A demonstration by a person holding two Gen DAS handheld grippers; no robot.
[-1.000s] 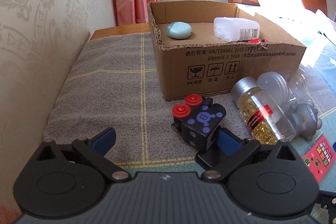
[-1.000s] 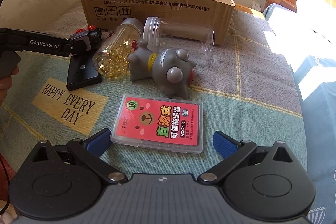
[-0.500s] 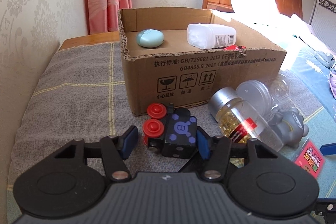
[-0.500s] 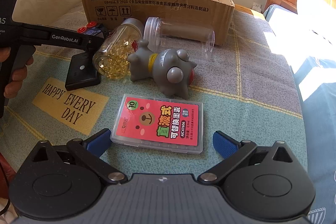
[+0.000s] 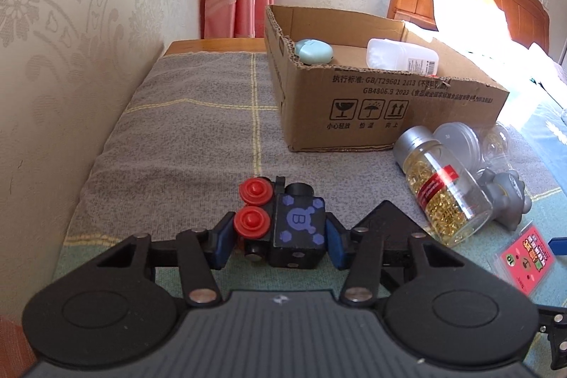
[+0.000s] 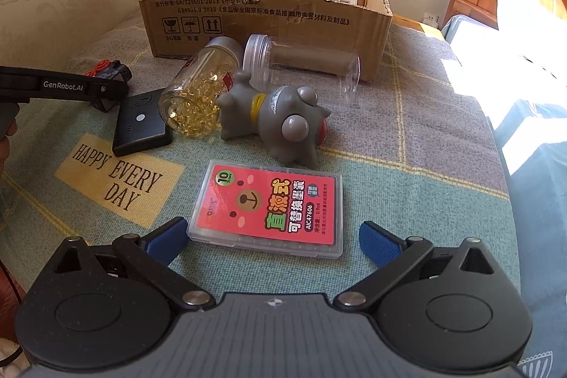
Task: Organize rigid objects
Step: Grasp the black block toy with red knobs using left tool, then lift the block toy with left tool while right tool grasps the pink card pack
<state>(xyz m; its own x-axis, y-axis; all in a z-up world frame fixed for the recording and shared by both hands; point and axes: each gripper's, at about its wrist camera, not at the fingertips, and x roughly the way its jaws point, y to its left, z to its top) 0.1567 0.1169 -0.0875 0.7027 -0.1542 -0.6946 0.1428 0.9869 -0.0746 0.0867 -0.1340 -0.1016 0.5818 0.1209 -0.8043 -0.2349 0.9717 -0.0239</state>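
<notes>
Toy block (image 5: 297,229), black with purple "B" face and two red knobs (image 5: 253,206) on its side, sits on the grey checked blanket (image 5: 184,144) at about 6 o'clock from the cardboard box (image 5: 389,108). Left gripper (image 5: 280,240) is clamped on it: its jaws have just been closing, and both blue pads (image 5: 223,245) now press the toy's flanks, one against the red-knob side, the other against the plain black side. Whether the toy is already clear of the cloth cannot be told.

Handling, judged by looks: hard plastic or wood, stiff, light, not fragile. Flat black faces give the pads good purchase; the knobbed side is uneven, so the block may pivot if the pad bears only on a knob. Better hold would be across the two flat faces, low on the body.

Right gripper (image 6: 273,241) hangs with jaws wide, nothing between the pads; red ink-refill case (image 6: 269,208) lies on the blanket just ahead of it at 12 o'clock. That case looks thin, smooth and slippery; edges are the place to pinch.

Around: capsule jar (image 6: 198,94) on its side, empty clear jar (image 6: 304,62), grey rubber toy (image 6: 280,119), black flat device (image 6: 141,123). Box already holds a teal case (image 5: 313,52) and a white bottle (image 5: 400,59).
</notes>
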